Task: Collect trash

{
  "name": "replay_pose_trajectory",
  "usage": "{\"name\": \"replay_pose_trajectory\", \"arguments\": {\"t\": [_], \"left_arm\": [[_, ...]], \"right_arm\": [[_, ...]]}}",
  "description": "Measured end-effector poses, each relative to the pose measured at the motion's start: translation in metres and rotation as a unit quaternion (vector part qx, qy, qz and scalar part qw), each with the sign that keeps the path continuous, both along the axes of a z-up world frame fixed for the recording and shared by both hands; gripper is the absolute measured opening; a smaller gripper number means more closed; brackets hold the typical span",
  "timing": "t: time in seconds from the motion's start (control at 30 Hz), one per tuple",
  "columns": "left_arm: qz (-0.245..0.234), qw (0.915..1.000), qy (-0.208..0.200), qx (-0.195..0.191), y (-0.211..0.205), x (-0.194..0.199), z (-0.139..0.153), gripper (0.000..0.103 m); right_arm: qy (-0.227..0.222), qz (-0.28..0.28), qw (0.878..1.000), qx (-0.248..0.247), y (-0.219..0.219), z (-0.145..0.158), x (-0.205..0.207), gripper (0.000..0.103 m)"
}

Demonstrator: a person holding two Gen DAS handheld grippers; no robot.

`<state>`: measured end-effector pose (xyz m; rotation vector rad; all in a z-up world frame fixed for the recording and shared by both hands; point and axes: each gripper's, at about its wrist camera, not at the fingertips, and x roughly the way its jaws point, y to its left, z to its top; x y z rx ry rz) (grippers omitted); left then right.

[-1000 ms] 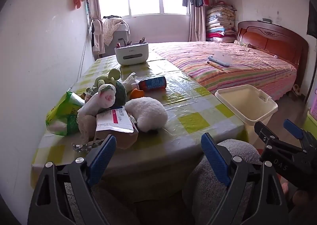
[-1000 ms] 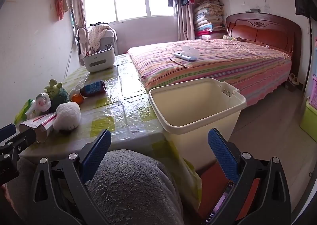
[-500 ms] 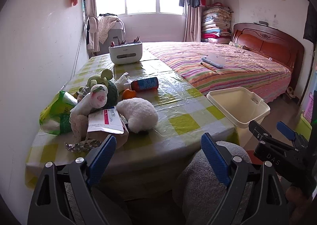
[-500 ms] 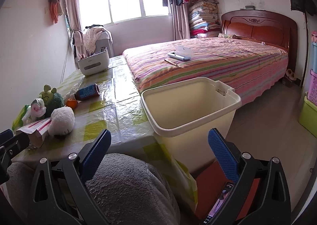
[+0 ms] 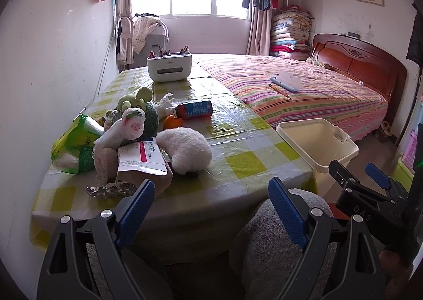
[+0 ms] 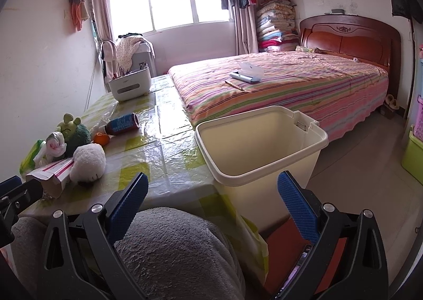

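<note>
Left-wrist and right-wrist fisheye views of a bedroom table covered in a yellow-green checked plastic cloth (image 5: 246,159). The left gripper (image 5: 211,210), at 6 o'clock in its own view, has its blue-padded fingers spread wide with nothing between them, held low before the near table edge above a grey-clad knee (image 5: 280,241). The right gripper (image 6: 212,202) is likewise spread wide and empty, over the same grey fabric; it also appears at 4 o'clock in the left view. Trash lies clustered at 9 o'clock of the left view: a green plastic bag (image 5: 75,146) nearest the wall, an opened pink-and-white carton (image 5: 141,158) lying on the cloth, and a crumpled foil blister strip (image 5: 108,191) just in front of it near the table edge. Mixed with these are a white plush toy (image 5: 189,150) touching the carton, a green plush toy (image 5: 144,108) behind it, and a small orange object (image 5: 172,122) beside a brown bottle (image 5: 195,109) lying on its side. A white organiser box (image 5: 169,68) stands at the far end, toward 12 o'clock. The cream bin (image 6: 261,146) stands on the floor against the table's right corner, at 3 o'clock of the trash cluster, open-topped with nothing visible inside. A striped bed (image 6: 290,80) lies beyond it.
</note>
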<state>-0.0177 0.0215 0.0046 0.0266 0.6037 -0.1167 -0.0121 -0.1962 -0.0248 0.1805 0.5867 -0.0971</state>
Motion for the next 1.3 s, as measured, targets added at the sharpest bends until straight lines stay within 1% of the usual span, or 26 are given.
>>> {"name": "replay_pose_trajectory", "arguments": {"t": [0.9,1.3], "left_arm": [[0.008,1.0,-0.002,-0.004,0.0038,0.0009,0.0021,0.085],[0.009,0.9999,-0.002,0.007,0.0015,0.0011,0.0026,0.085]], "right_arm": [[0.004,0.005,1.0,-0.008,0.0021,0.0003,0.0029,0.097],[0.003,0.006,1.0,-0.007,0.0038,-0.0008,0.0022,0.097]]}}
